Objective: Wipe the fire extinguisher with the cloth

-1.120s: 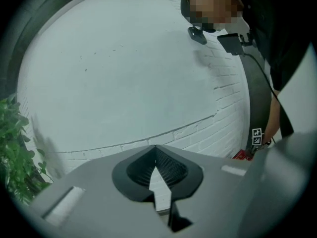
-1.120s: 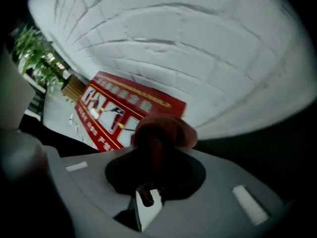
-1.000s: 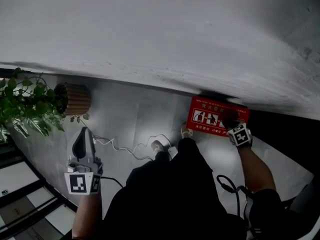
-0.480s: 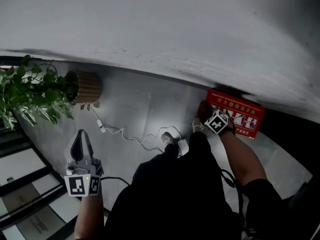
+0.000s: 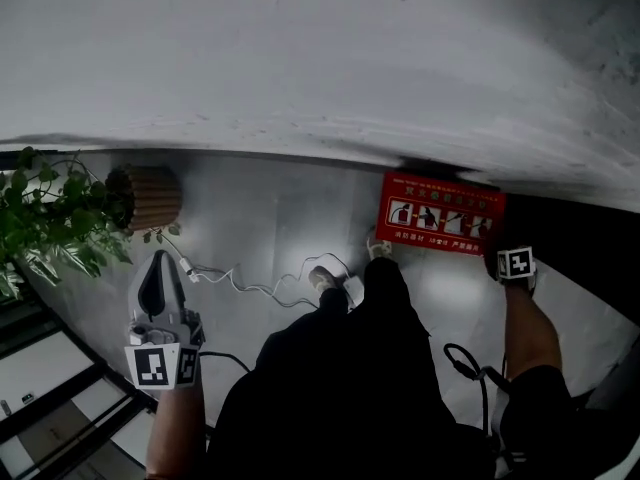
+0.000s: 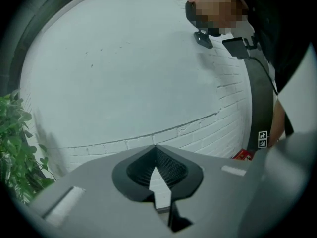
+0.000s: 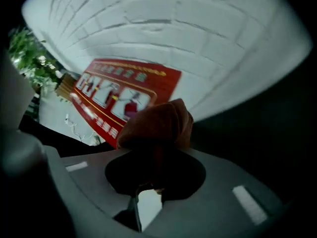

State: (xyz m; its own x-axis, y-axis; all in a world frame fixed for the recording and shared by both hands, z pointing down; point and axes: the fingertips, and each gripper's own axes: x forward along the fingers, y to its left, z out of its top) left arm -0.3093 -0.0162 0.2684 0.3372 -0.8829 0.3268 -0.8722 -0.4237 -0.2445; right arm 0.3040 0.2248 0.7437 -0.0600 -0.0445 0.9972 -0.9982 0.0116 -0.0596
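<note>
Rust-brown cloth (image 7: 161, 120) is bunched between the jaws of the right claw (image 7: 154, 155). They are partly closed and clamped on it, and the wad sticks out past the tips. Just beyond it is the red box (image 7: 124, 95) with its pictogram strip, standing on the floor (image 5: 270, 218) against the white brick wall (image 5: 300, 58). No bare extinguisher shows, so the box is likely its housing.

In the head view the right claw points straight down just beside the box's right end, forearm stretched out ahead of the body. Whether cloth touches box I cannot tell. I judge the wiping under way at best — no face looks plainly done, and front and top are left.

The left claw (image 6: 155, 150) is closed on nothing, held idle toward the wall, well apart from the box and near the plant (image 5: 50, 218).
</note>
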